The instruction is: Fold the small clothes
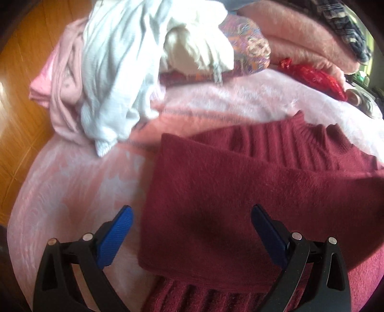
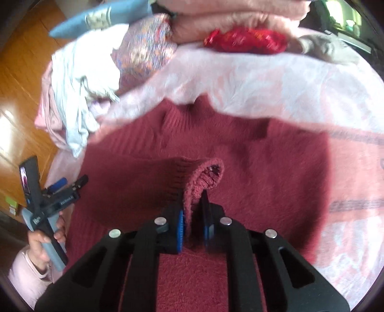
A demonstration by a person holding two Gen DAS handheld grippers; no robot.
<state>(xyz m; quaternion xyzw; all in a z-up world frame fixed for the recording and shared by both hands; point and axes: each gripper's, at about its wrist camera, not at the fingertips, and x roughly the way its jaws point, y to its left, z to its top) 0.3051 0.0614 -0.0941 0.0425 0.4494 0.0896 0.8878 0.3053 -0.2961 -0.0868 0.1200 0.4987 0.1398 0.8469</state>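
Nearest to us, our right gripper (image 2: pixel 193 213) has its jaws closed on a ribbed cuff (image 2: pixel 204 175) of the dark red sweater (image 2: pixel 252 168), and the cuff stands up in a small loop just past the blue pads. Our left gripper (image 1: pixel 192 230) hovers with its jaws wide apart and nothing between them, low over the near left edge of the same sweater (image 1: pixel 216 192), which in that view already shows one panel laid over the ribbed part.

The sweater lies across the middle of the pink blanket (image 2: pixel 264 79), mostly flat, with its collar toward the far side. We judge that we are carrying a sleeve across the body. To do it well we should keep the cuff low and draw it straight over, so the fuzzy knit does not drag the layer beneath; the free left jaws could pin the folded edge while the right lays the sleeve down, and we should let go only once the cuff rests flat.

Farther off on the left, a heap of white clothes (image 1: pixel 115 72) and pale pink clothes (image 1: pixel 62 79) waits at the blanket's edge, with a patterned cloth (image 1: pixel 247 45) beside it. Beyond lie a red bag (image 2: pixel 247 39) and folded peach blankets (image 2: pixel 228 16).
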